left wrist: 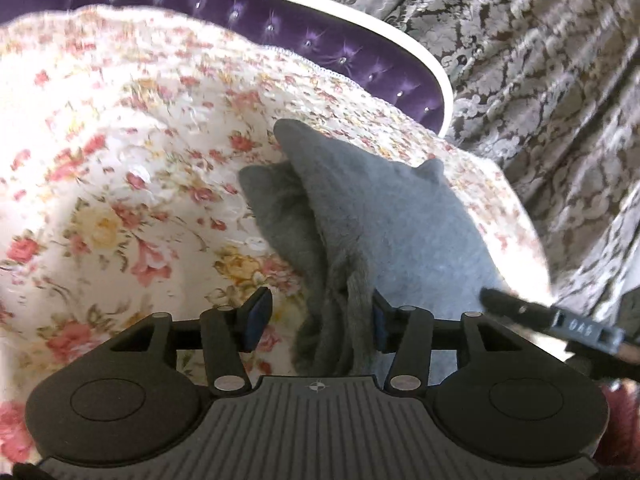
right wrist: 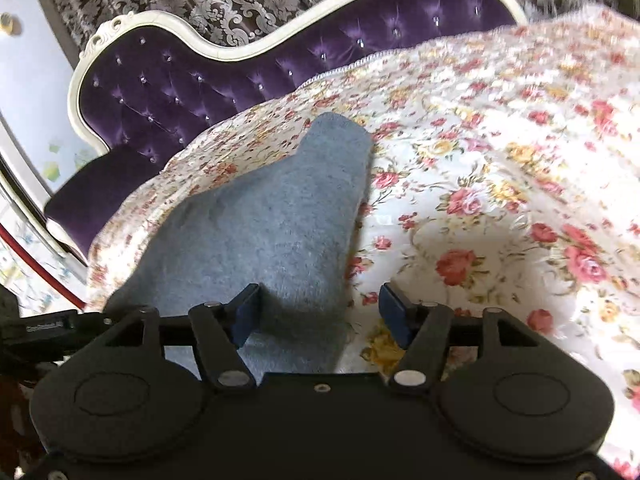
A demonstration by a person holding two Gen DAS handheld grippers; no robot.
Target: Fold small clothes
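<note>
A small grey fleecy garment [left wrist: 384, 216] lies on the floral bedspread [left wrist: 120, 160]. In the left wrist view its near end bunches up between my fingers. My left gripper [left wrist: 318, 316] is open, with the bunched cloth against the right pad and a gap at the left pad. In the right wrist view the same grey garment [right wrist: 272, 216] lies flat, reaching away to a rounded end. My right gripper [right wrist: 320, 312] is open, over the garment's near right edge; its left pad sits over the cloth. The right gripper's finger [left wrist: 520, 308] shows at the garment's right side in the left wrist view.
A purple tufted headboard [right wrist: 200, 80] with a white frame stands behind the bed. A grey damask curtain [left wrist: 540, 60] hangs beyond it. The bed's edge [right wrist: 104, 240] drops off left of the garment in the right wrist view.
</note>
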